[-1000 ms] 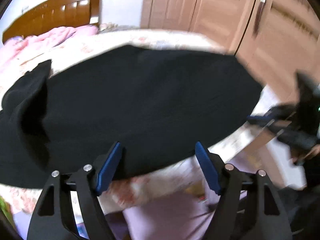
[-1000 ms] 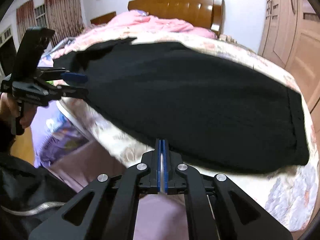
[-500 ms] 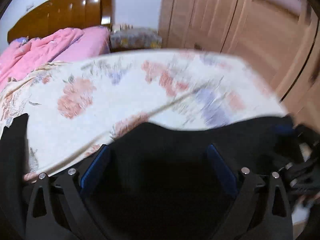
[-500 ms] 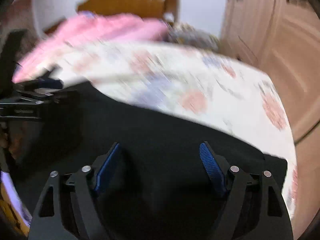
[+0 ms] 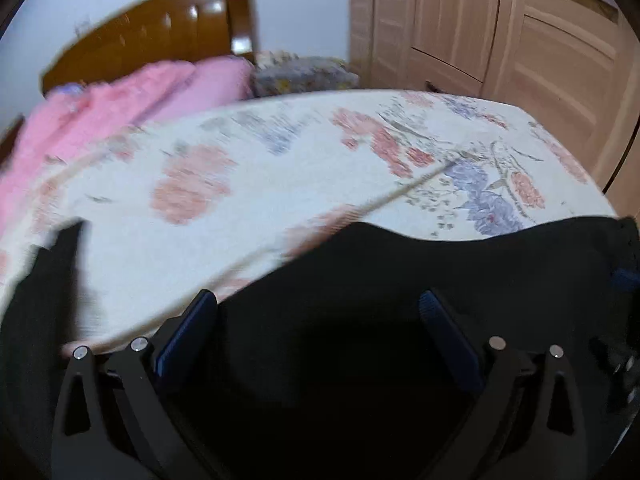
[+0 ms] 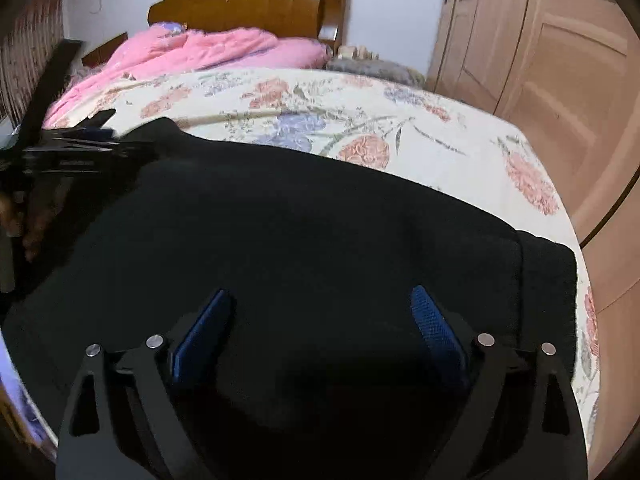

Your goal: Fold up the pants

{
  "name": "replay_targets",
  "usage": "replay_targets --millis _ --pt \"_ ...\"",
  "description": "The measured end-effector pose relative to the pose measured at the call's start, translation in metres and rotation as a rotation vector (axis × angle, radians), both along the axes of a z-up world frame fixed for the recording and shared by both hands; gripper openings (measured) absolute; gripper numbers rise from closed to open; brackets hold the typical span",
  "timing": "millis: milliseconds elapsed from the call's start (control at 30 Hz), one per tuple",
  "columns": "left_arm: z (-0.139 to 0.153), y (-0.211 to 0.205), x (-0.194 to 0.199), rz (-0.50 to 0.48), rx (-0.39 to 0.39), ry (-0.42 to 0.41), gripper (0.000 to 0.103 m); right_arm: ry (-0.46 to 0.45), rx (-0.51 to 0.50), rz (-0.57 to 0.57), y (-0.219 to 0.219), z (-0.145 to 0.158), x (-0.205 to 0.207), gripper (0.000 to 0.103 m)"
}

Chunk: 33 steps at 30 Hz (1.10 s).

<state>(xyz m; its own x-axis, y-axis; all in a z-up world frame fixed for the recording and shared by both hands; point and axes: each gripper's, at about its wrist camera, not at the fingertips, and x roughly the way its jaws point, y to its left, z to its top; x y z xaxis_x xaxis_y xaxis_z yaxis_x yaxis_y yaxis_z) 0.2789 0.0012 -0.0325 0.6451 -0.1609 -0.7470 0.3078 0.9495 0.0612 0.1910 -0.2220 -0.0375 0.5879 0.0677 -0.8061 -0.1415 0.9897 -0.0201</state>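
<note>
The black pants [image 6: 312, 232] lie spread on the floral bedsheet [image 6: 360, 112] near the foot of the bed. In the left wrist view the pants [image 5: 460, 280] fill the lower frame. My left gripper [image 5: 318, 320] is open, low over the black cloth, with nothing between its blue pads. My right gripper [image 6: 320, 316] is open too, low over the pants, and empty. The left gripper also shows at the left edge of the right wrist view [image 6: 76, 144], by the pants' far-left end.
A pink quilt [image 6: 208, 52] is heaped at the head of the bed under the wooden headboard [image 6: 256, 0]. Wardrobe doors [image 5: 500, 28] stand along the right side. The bare floral sheet [image 5: 280, 160] stretches beyond the pants.
The right gripper has gone from shut to open. Both grippers have moved from the bed's edge in over the pants. The pants now cover less of the sheet.
</note>
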Motion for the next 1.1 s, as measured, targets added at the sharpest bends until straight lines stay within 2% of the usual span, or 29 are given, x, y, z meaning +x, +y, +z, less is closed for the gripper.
replay_targets --millis 67,167,200,267,333,367,400,433,467,500,533,567,633,667,700,733,800,867,967,1000,1067,1100 --pt "0.02 0.026 -0.013 0.052 0.048 -0.064 0.101 -0.022 -0.034 -0.039 0.007 0.018 -0.008 0.088" --pt "0.034 0.076 -0.011 0.175 0.13 -0.094 0.101 -0.1 0.025 0.053 0.035 0.043 -0.023 0.088" --pt "0.032 0.102 -0.003 0.233 0.153 -0.056 0.101 -0.117 0.032 0.084 0.047 0.048 -0.025 0.088" --pt "0.024 0.143 0.016 0.316 0.116 0.054 0.098 -0.136 0.058 0.153 0.078 0.053 -0.024 0.088" --pt "0.013 0.175 0.031 0.363 0.056 0.144 0.081 -0.139 0.083 0.192 0.108 0.052 -0.017 0.088" --pt "0.008 0.18 0.036 0.352 0.049 0.175 0.079 -0.133 0.106 0.221 0.131 0.05 -0.011 0.088" --pt "0.0 0.181 0.042 0.322 0.054 0.205 0.072 -0.128 0.124 0.24 0.143 0.05 -0.007 0.088" --pt "-0.005 0.18 0.044 0.309 0.07 0.221 0.058 -0.121 0.142 0.26 0.156 0.048 -0.004 0.088" --pt "-0.012 0.178 0.046 0.302 0.119 0.238 0.051 -0.112 0.143 0.287 0.174 0.044 0.0 0.088" --pt "-0.012 0.178 0.043 0.297 0.122 0.215 0.04 -0.105 0.132 0.303 0.186 0.04 0.002 0.088" --pt "-0.009 0.183 0.039 0.305 0.119 0.193 0.01 -0.094 0.116 0.313 0.196 0.036 0.004 0.088" --pt "-0.004 0.189 0.033 0.319 0.099 0.165 0.009 -0.08 0.1 0.321 0.204 0.028 0.007 0.088" --pt "0.018 0.213 0.009 0.363 -0.029 0.075 0.009 -0.064 0.054 0.332 0.211 0.012 0.009 0.088" --pt "0.034 0.232 -0.014 0.399 -0.095 0.008 0.008 -0.009 0.043 0.323 0.211 0.0 0.014 0.085" --pt "0.043 0.246 -0.03 0.422 -0.142 -0.029 0.008 -0.003 0.075 0.31 0.206 0.001 0.018 0.085" --pt "0.052 0.269 -0.057 0.466 -0.22 -0.078 0.008 -0.013 0.098 0.302 0.203 0.003 0.018 0.086" --pt "0.056 0.319 -0.105 0.566 -0.344 -0.137 0.008 0.019 0.139 0.28 0.195 -0.001 0.025 0.086" --pt "0.04 0.366 -0.148 0.668 -0.451 -0.147 0.008 0.014 0.129 0.28 0.201 0.0 0.02 0.087" --pt "-0.009 0.424 -0.193 0.796 -0.586 -0.083 0.013 0.009 0.087 0.285 0.208 -0.001 0.017 0.087" --pt "-0.02 0.434 -0.202 0.816 -0.62 -0.067 0.018 0.008 0.08 0.285 0.209 -0.001 0.017 0.087" --pt "-0.033 0.445 -0.222 0.793 -0.71 -0.094 0.022 0.009 0.081 0.284 0.21 -0.001 0.016 0.087" --pt "-0.031 0.444 -0.229 0.769 -0.713 -0.117 0.034 0.01 0.082 0.284 0.211 -0.001 0.016 0.087"
